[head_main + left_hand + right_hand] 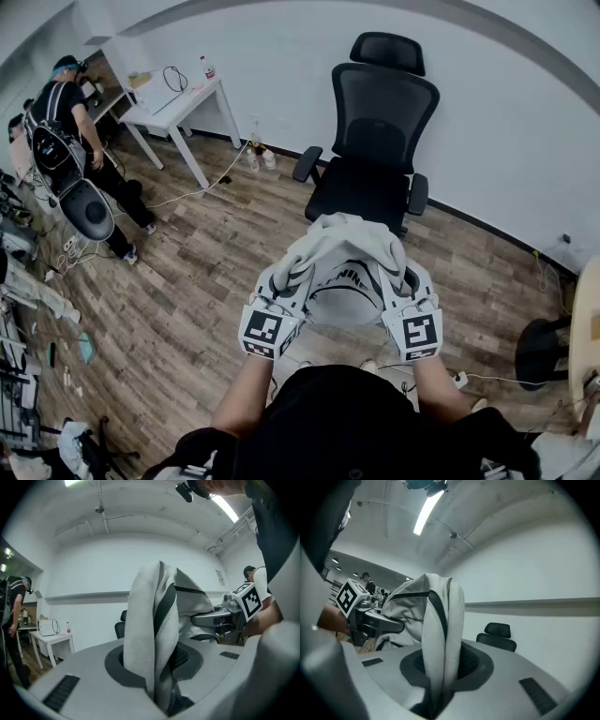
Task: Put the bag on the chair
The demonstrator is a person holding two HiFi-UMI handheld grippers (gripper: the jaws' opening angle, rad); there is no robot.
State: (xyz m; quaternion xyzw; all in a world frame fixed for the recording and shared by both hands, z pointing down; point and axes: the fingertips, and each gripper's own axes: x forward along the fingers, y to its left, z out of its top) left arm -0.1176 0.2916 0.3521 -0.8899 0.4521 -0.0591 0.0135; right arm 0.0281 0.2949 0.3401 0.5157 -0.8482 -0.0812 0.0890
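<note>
A light grey bag with black trim (345,265) hangs in the air between my two grippers, just in front of the black office chair (373,155). My left gripper (281,298) is shut on a fold of the bag's fabric (150,639) at its left side. At the bag's right side my right gripper (405,292) is shut on another fold (439,644). In both gripper views the cloth rises upright out of the closed jaws. The chair's seat (361,197) is bare and lies beyond the bag.
A white table (178,103) with small items stands at the back left. A person (70,131) stands at the far left. Bottles (258,155) and cables lie on the wooden floor near the wall. A white wall runs behind the chair.
</note>
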